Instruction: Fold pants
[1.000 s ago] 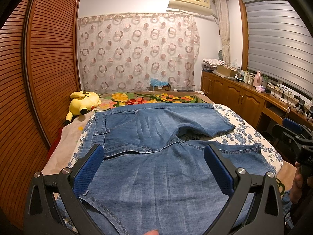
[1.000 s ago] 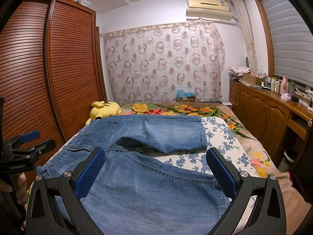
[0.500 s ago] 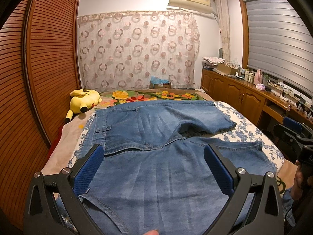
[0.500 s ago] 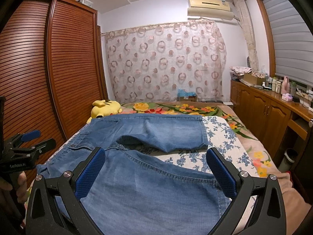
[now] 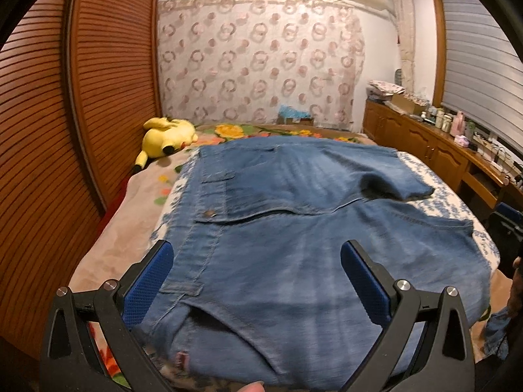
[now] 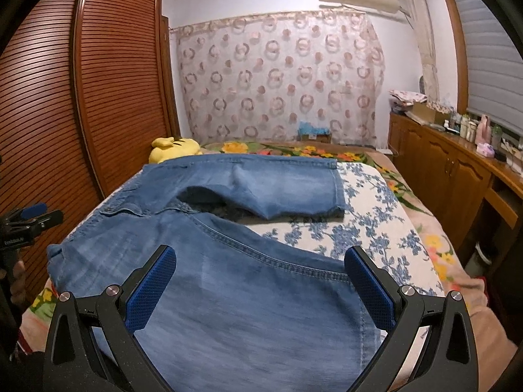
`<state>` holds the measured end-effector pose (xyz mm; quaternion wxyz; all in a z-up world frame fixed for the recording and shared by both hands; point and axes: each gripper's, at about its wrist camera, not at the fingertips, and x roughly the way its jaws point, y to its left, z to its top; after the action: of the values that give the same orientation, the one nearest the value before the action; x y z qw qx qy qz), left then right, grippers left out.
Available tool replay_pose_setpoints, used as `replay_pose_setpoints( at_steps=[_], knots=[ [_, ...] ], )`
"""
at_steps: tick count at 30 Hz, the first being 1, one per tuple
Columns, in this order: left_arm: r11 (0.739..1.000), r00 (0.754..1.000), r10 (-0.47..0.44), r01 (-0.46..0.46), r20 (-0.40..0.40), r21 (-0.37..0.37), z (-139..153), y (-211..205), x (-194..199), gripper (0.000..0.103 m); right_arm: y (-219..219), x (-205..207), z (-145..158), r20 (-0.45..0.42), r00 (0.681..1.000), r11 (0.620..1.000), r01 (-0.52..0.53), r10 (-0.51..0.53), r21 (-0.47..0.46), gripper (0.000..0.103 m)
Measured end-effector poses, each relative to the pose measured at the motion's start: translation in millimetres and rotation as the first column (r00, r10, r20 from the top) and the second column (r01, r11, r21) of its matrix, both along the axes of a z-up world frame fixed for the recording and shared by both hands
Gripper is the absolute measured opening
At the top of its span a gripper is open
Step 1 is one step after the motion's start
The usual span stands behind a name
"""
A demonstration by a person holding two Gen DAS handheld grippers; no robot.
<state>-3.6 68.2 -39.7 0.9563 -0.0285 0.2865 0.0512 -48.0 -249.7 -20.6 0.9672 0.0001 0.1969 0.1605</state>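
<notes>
Got the jeans spread flat across the bed, both legs pointing off to my right. My left gripper and right gripper are both wide open above the denim, holding nothing. Yellow plush toy sits near the wardrobe.

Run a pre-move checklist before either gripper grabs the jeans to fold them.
1. Left gripper open, blue fingers spread over the waistband end: ok.
2. Right gripper open over the near leg, nothing held: ok.
3. Jeans lying spread on the bed, legs apart: ok.
4. Far leg flat: not ok, a raised fold sits near the crotch.
5. Yellow plush toy off the denim: ok.
6. Near edge of the jeans visible for a grasp: cannot tell, hidden below the fingers.
</notes>
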Motion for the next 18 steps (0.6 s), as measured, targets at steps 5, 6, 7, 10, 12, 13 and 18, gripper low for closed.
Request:
replay_pose_setpoints(
  at_steps=[5,6,7,10,12,13,18],
  knots=[
    [0.999,0.999,0.034,-0.033,-0.039,0.002,-17,18,-3,0.102,-5,2,-3,-0.017,1.0,1.0,0.006,-0.006,-0.007,0.103],
    [0.999,0.998,0.038,-0.038,-0.043,0.001,-19,21,-4,0.102,-6,2,-4,-0.021,1.0,1.0,0.013,-0.014,-0.008,0.103],
    [0.999,0.998,0.044,-0.044,-0.049,-0.002,-23,25,-5,0.102,-6,1,-5,-0.025,1.0,1.0,0.016,-0.017,-0.009,0.103],
    [0.998,0.994,0.065,-0.066,-0.084,-0.005,-38,37,-8,0.102,-8,1,-10,-0.048,0.999,0.999,0.024,-0.025,-0.021,0.103],
    [0.997,0.992,0.073,-0.075,-0.099,-0.023,-45,44,-10,0.102,-8,-1,-15,-0.065,0.997,0.999,0.027,-0.03,-0.044,0.103],
    [0.996,0.992,0.078,-0.082,-0.103,-0.036,-49,49,-12,0.102,-7,-2,-17,-0.072,0.997,0.998,0.029,-0.033,-0.055,0.103],
    [0.992,0.989,0.102,-0.109,-0.109,-0.064,-56,67,-23,0.102,-9,-7,-22,-0.117,0.992,0.995,0.044,-0.055,-0.091,0.103]
  ],
)
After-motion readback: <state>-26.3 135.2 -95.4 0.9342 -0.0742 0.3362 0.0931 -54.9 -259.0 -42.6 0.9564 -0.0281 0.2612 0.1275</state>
